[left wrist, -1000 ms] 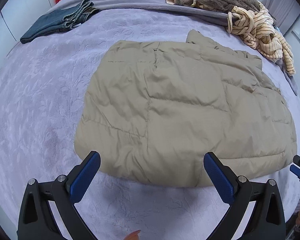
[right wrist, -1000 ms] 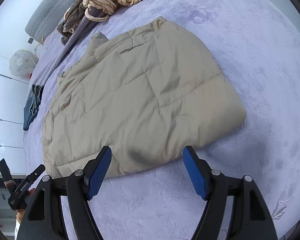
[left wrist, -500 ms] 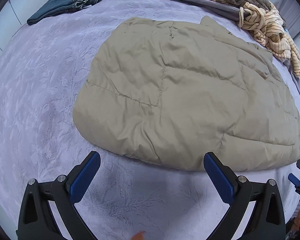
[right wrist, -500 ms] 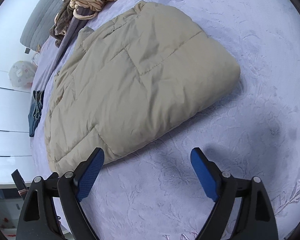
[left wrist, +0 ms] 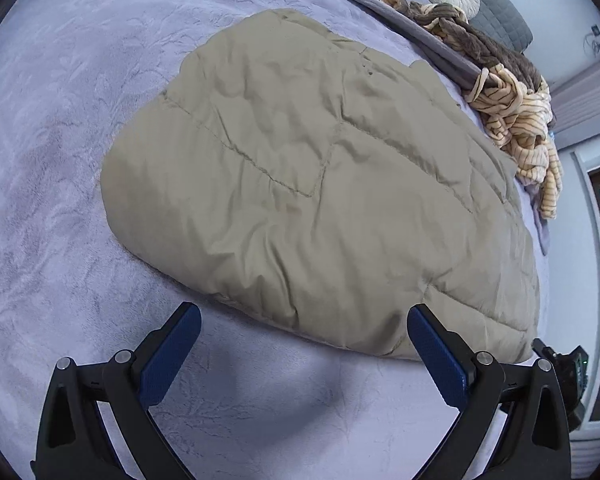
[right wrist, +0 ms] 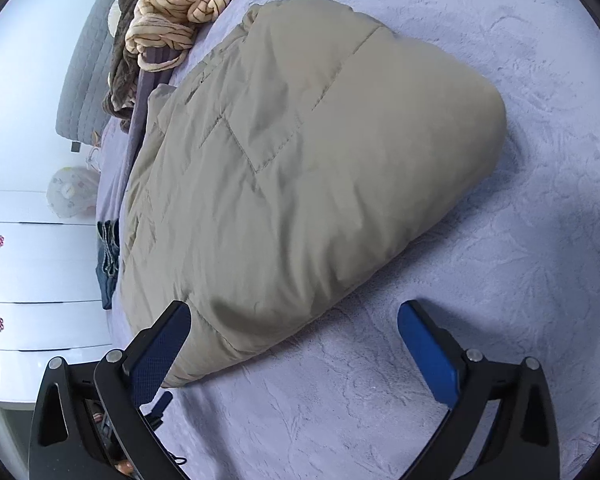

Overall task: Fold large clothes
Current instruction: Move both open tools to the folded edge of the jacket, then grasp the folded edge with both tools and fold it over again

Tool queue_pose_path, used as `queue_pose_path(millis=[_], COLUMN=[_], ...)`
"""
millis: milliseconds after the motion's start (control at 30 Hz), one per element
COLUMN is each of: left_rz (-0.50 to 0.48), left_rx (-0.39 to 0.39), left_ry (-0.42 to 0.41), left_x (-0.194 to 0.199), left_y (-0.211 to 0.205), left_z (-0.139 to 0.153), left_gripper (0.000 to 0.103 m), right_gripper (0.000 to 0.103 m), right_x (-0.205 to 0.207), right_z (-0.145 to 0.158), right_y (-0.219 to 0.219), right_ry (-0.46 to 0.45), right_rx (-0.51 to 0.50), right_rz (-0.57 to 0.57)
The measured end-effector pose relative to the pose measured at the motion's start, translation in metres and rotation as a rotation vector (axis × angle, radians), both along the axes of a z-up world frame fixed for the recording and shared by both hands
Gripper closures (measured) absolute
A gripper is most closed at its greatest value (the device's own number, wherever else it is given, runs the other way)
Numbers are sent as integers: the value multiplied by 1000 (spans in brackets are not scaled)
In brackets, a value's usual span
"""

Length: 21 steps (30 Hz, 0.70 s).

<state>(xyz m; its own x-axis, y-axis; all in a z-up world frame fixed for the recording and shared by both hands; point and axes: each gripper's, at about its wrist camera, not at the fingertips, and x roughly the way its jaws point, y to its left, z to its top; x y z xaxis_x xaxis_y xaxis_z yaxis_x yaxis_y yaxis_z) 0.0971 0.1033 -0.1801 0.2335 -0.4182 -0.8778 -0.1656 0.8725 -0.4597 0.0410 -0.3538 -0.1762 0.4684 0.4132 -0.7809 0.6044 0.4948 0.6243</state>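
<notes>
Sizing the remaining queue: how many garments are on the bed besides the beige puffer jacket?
3 visible. Striped cream knit and brown fuzzy garment heaped past the jacket toward the headboard; folded jeans at its far side. The heap may hide more.

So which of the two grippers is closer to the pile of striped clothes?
Right. From the right gripper the striped clothes lie just past the beige jacket; the left gripper sits at the jacket's opposite end.
</notes>
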Motion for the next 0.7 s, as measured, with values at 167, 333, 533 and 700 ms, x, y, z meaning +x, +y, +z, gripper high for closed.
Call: queue_pose_path(millis=[167, 333, 533, 700], left_rz=[75, 148, 190, 265], left_rx=[-202, -236, -222, -203], left_ry=[63, 20, -11, -29], left_x=[0, 18, 48, 55], left_y=[17, 24, 23, 21], left_z=[-28, -37, -42, -48], left_gripper=[0, 0, 0, 20], right_gripper=[0, 0, 0, 0], right_x=[14, 28, 47, 60], right_z=[-8, -18, -34, -40], right_y=[0, -1, -1, 4], right_ry=[-15, -68, -137, -103], right_rx=[41, 121, 261, 233], right_rz=[-14, -62, -164, -130])
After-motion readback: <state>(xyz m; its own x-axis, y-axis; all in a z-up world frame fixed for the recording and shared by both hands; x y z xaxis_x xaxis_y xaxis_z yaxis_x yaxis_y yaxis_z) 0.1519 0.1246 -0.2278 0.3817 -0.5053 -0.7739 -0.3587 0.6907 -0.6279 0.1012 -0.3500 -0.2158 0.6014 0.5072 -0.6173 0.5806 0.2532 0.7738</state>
